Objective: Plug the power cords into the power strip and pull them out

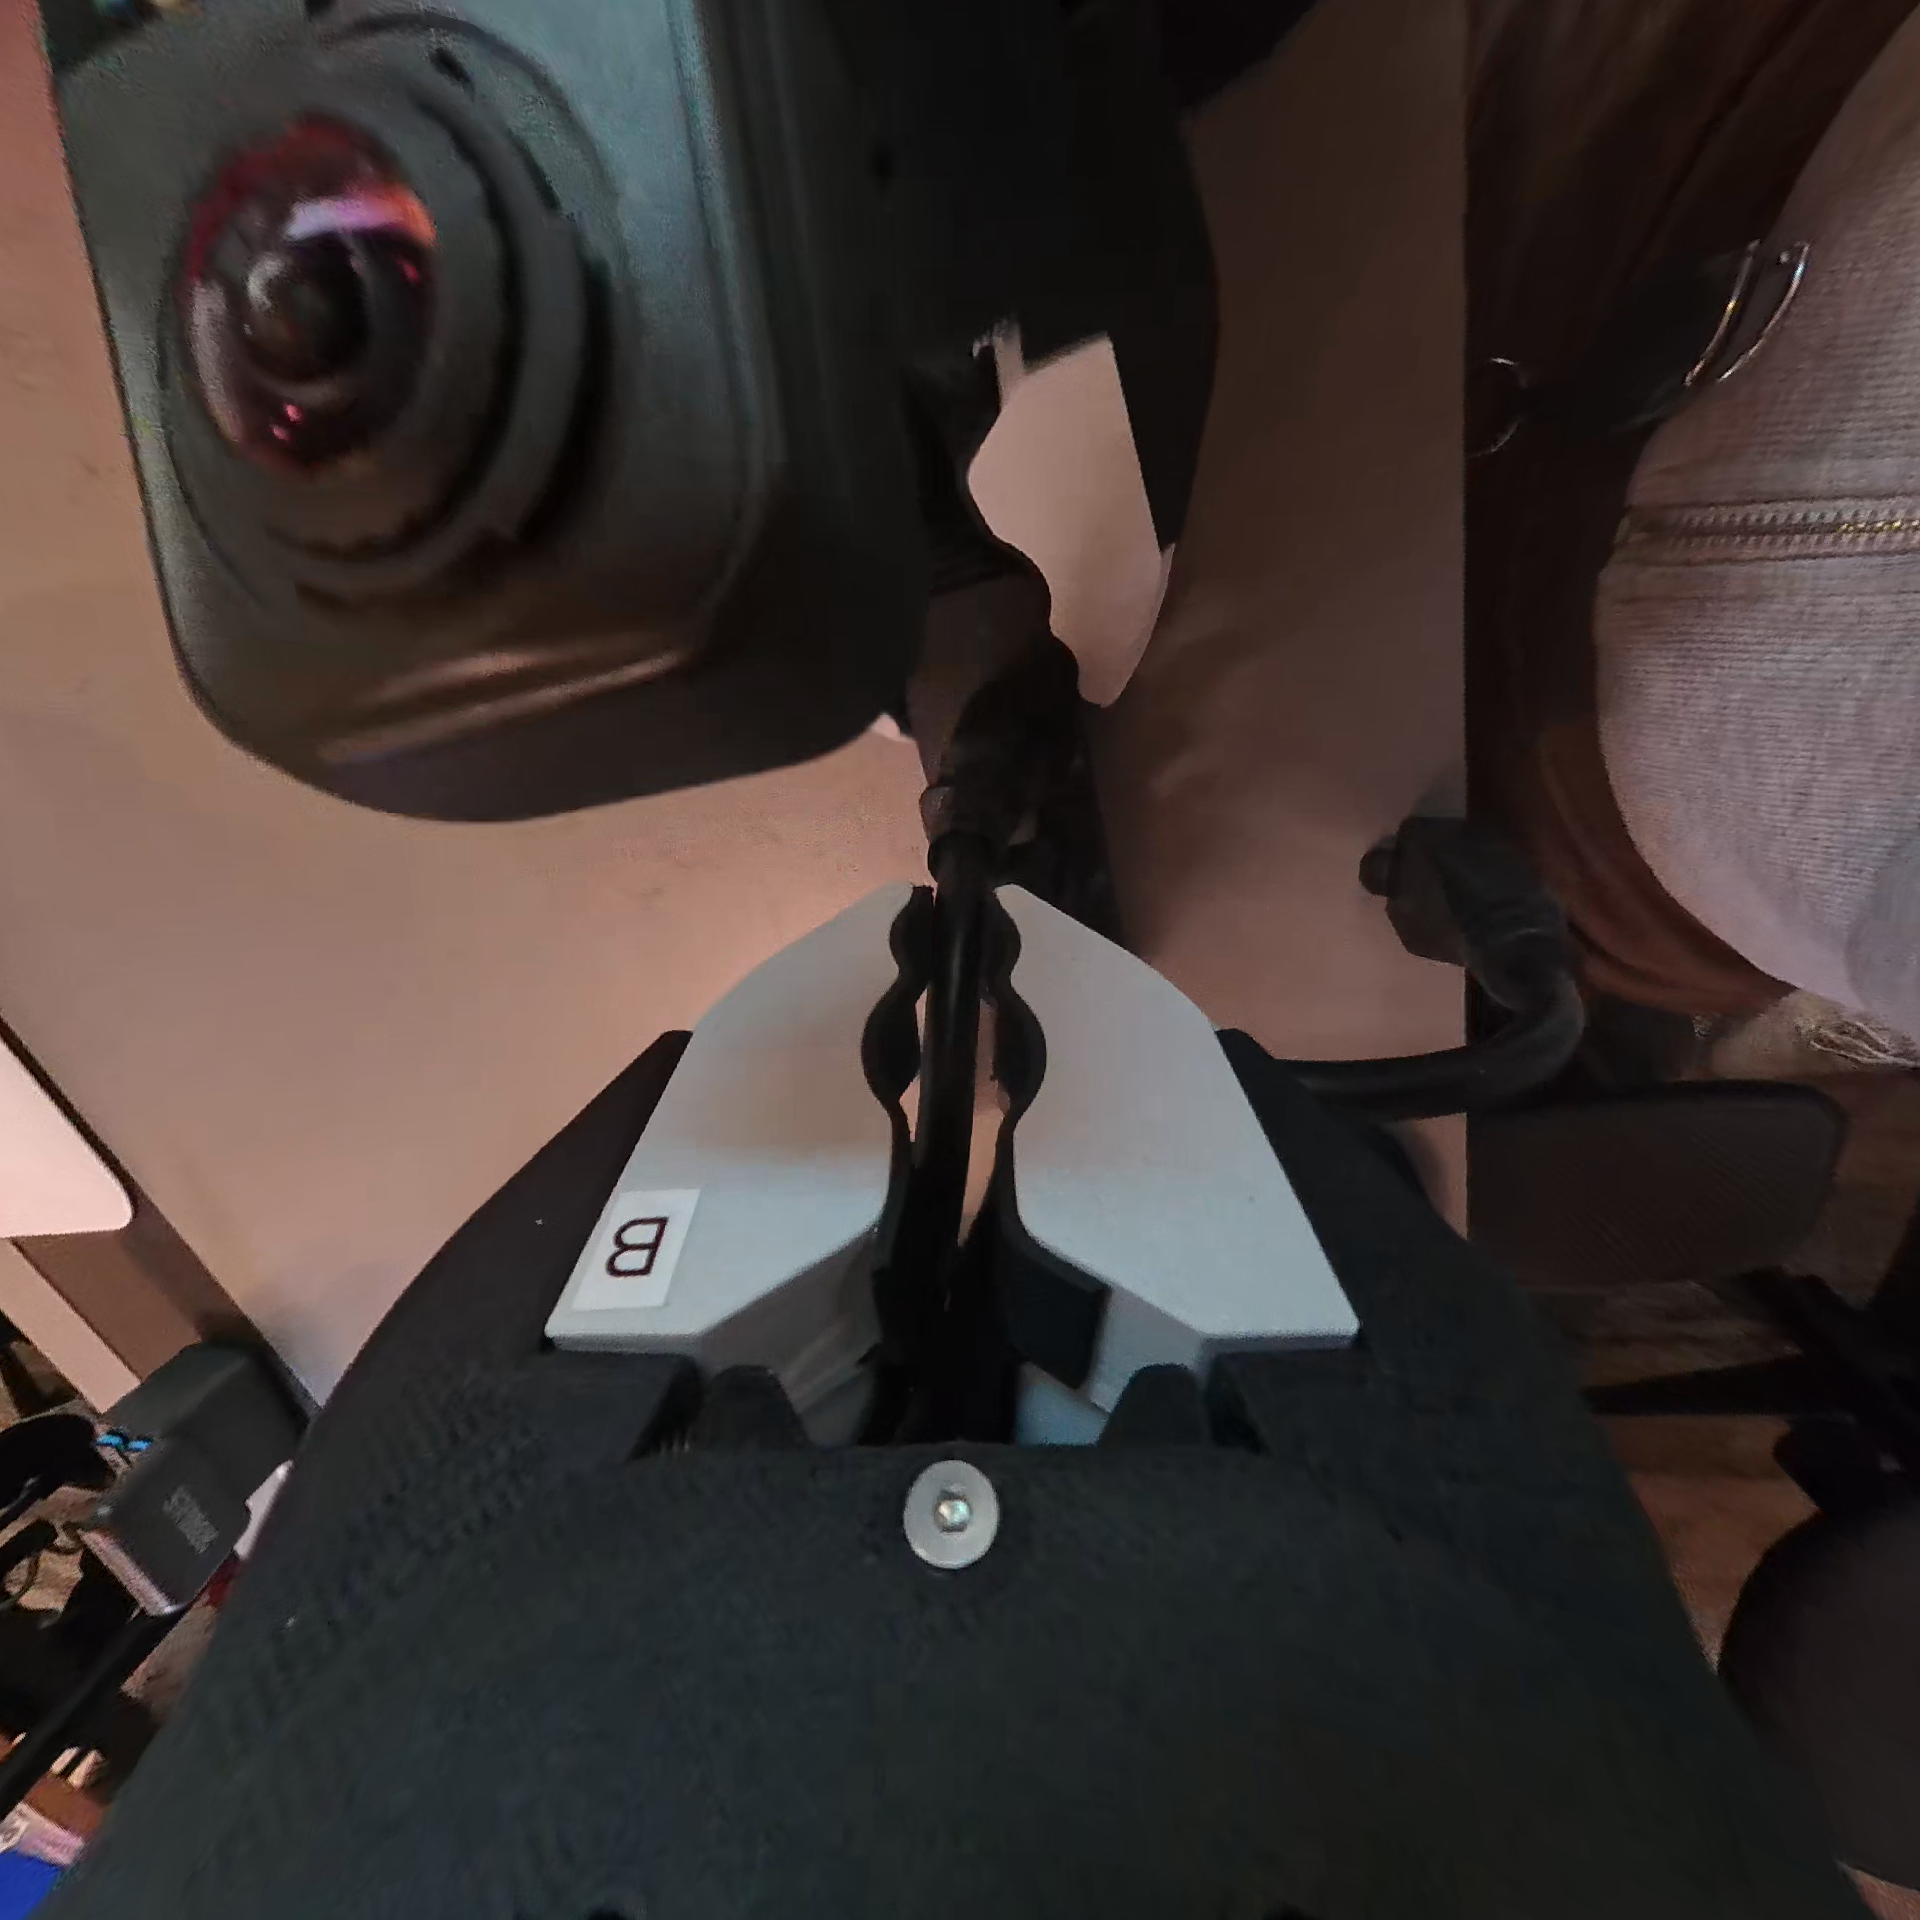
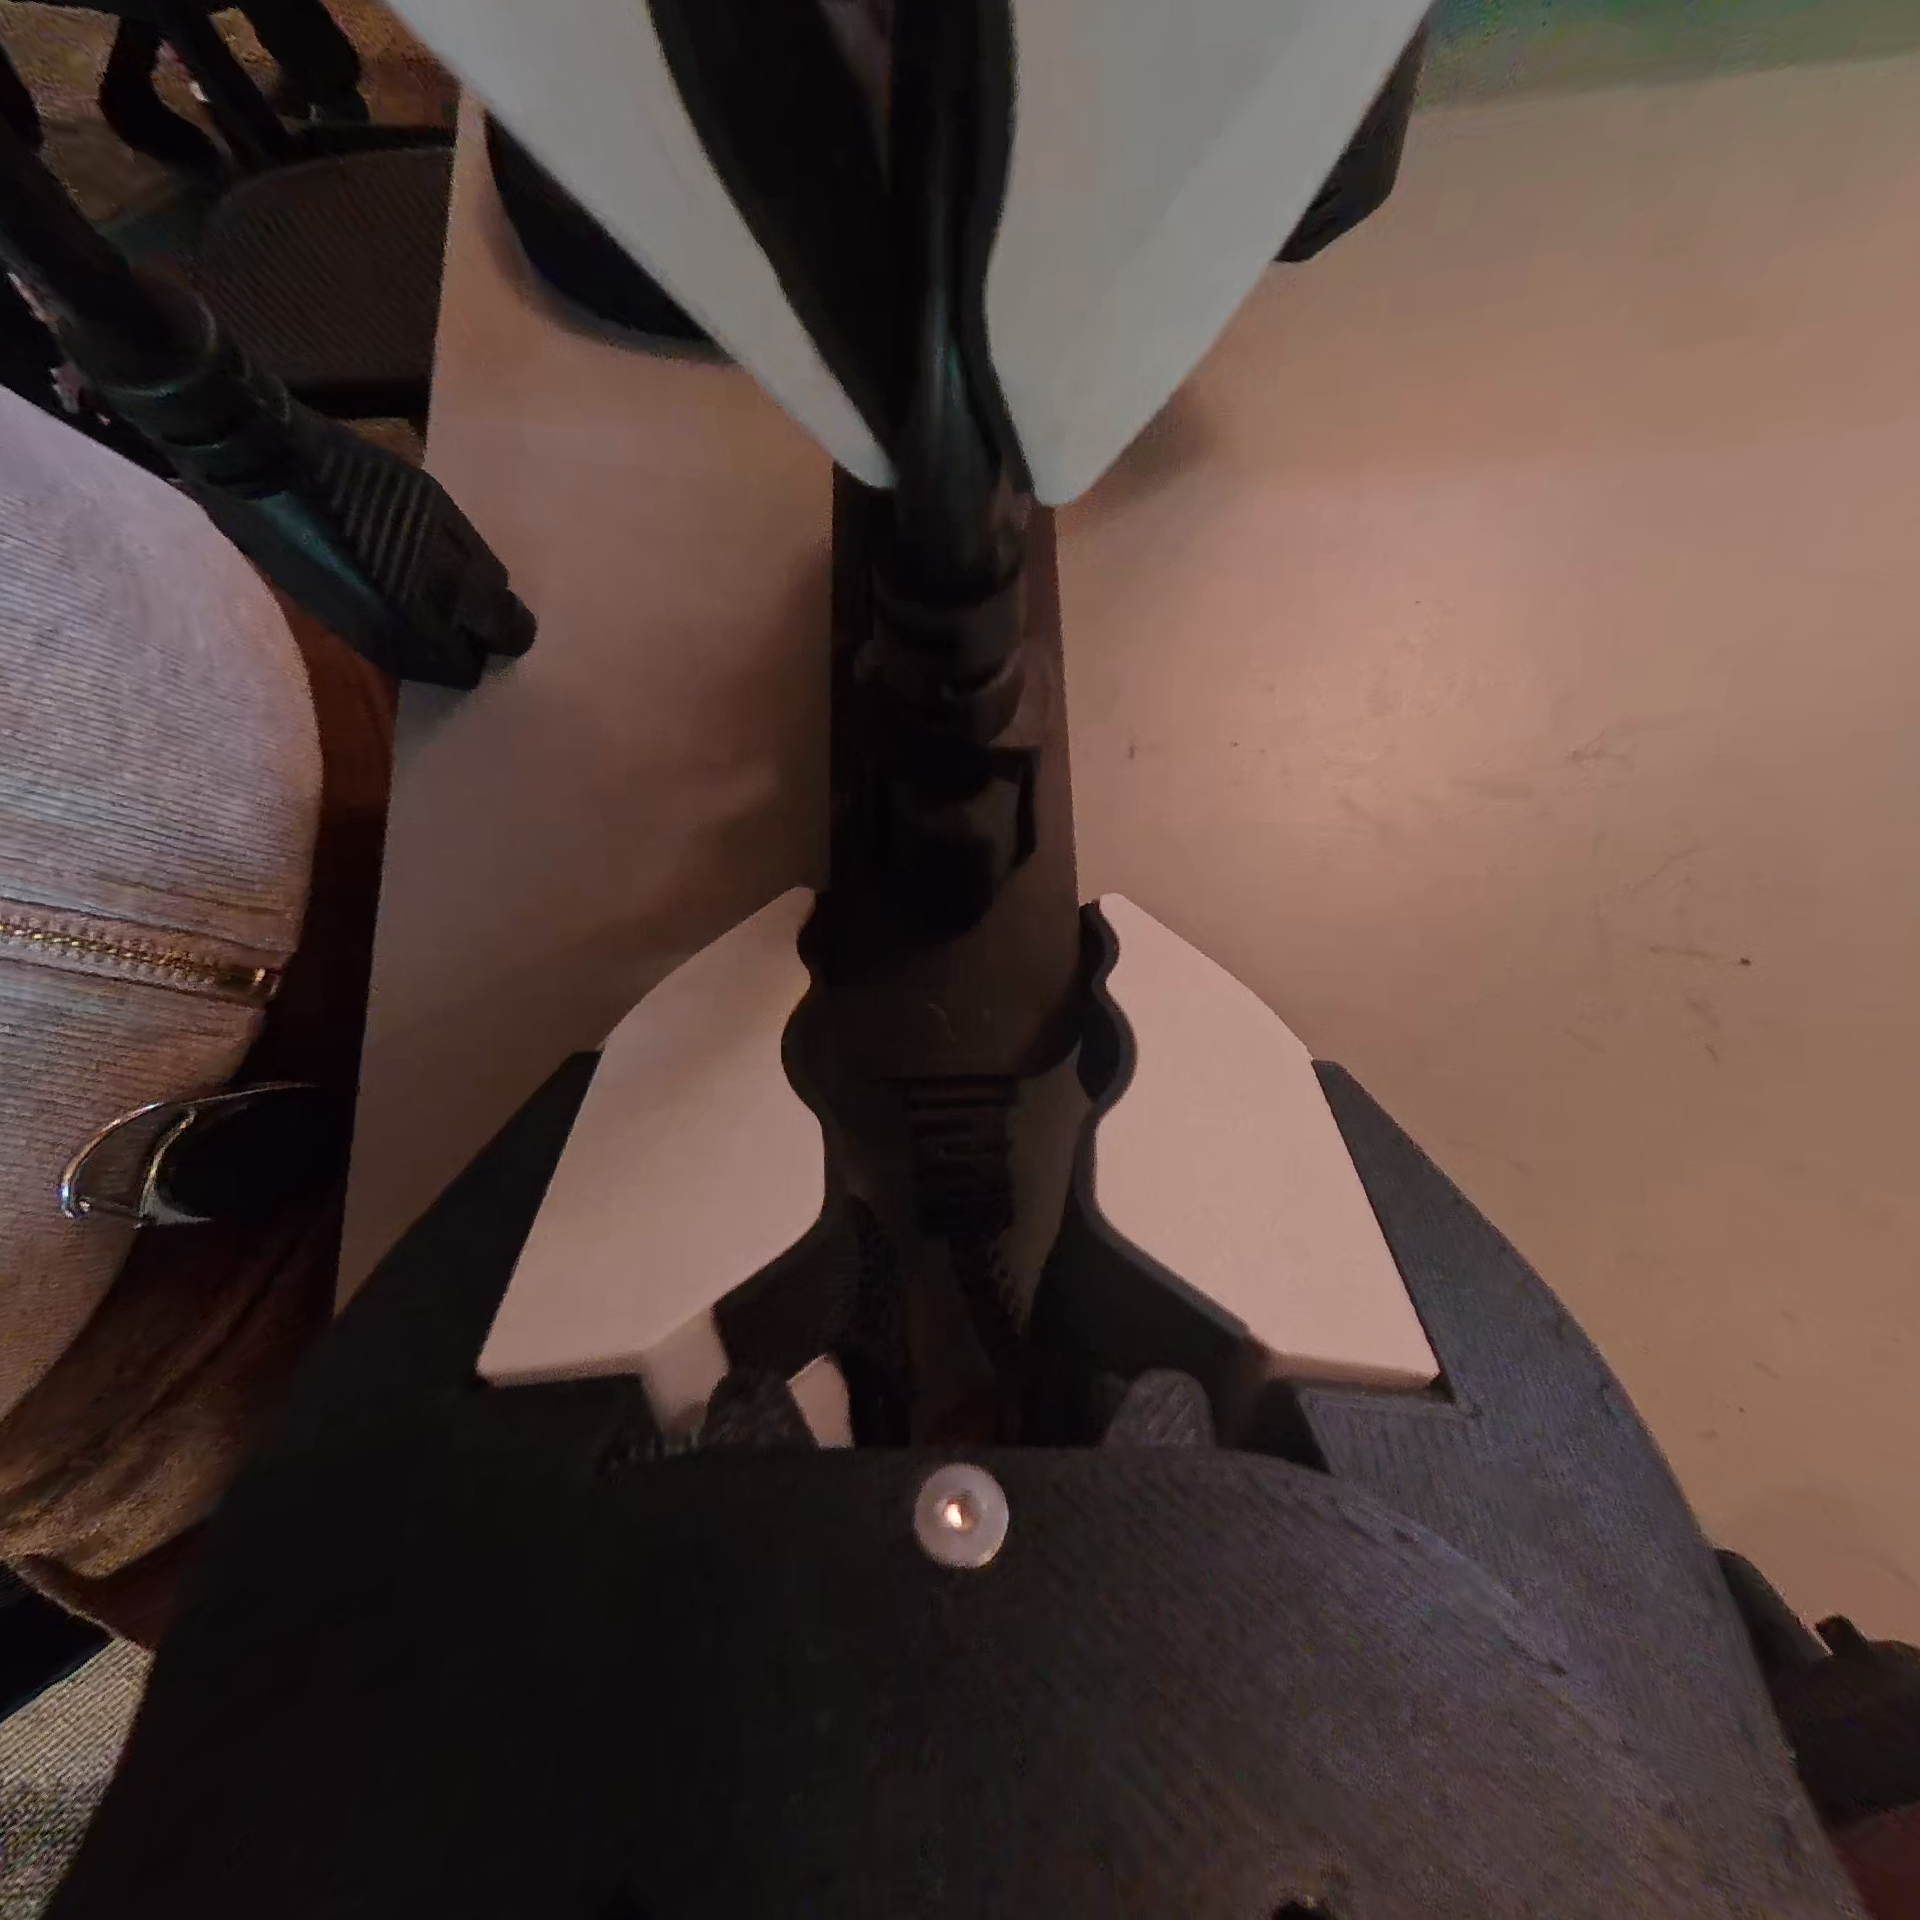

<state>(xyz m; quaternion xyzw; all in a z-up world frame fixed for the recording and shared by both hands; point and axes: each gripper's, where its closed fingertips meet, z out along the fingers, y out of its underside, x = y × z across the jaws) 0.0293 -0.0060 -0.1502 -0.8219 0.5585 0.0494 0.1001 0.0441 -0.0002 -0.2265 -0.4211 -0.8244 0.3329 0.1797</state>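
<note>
My left gripper (image 1: 956, 896) is shut on a black power cord (image 1: 951, 1039) just behind its plug (image 1: 987, 758). It also shows at the top of the right wrist view (image 2: 966, 483), with the plug (image 2: 940, 665) pointing toward me. My right gripper (image 2: 945, 914) is shut on a dark, narrow ribbed body (image 2: 956, 1153), apparently the power strip seen edge-on. The plug meets its far end; I cannot tell how deep it sits. The right gripper's camera (image 1: 343, 312) fills the upper left of the left wrist view. A second black plug (image 1: 1465, 894) (image 2: 384, 551) lies loose on the table.
Both grippers work over a pale table (image 1: 416, 987) (image 2: 1455, 727). A person in a light ribbed garment with a zipper (image 1: 1766, 675) (image 2: 135, 779) is close to the table's edge. A dark chair seat (image 1: 1662, 1164) is below the edge. Dark clutter (image 1: 156, 1507) lies at lower left. My right fingertips sit around 8 cm from my left ones.
</note>
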